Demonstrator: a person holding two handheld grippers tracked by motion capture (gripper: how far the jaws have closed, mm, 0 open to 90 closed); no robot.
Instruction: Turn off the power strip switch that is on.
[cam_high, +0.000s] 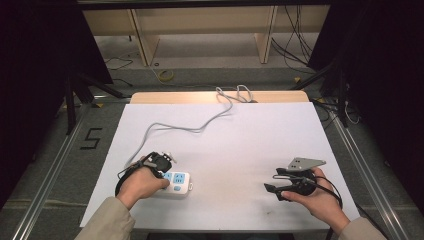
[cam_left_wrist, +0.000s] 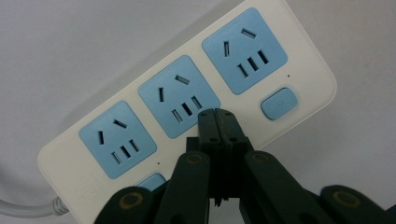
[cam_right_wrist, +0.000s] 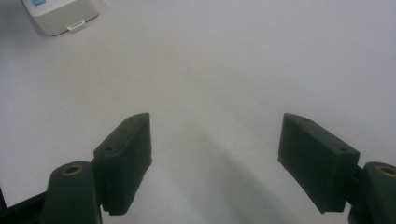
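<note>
In the high view, a white power strip lay at the lower left of the white table, its grey cord snaking up toward the top edge of the frame. The left hand held the left gripper down over the strip's left end, hiding that part of it. At the lower right, the right hand held the right gripper well apart from the strip, with a grey three-cornered plate on top.

The left gripper view gave what the high view could not: the power strip ran diagonally from lower left to upper right, with three blue sockets and a blue button near the upper right socket. A second blue button peeked out at the bottom, partly behind the gripper. The left gripper had its jaws pressed together with nothing between them, the tips over the lower edge of the middle socket; whether they touched it could not be told. The cord left the strip at the lower left corner.

In the right gripper view, the right gripper had its jaws spread wide over bare table, holding nothing. A corner of the power strip showed at the upper left of that frame.
</note>
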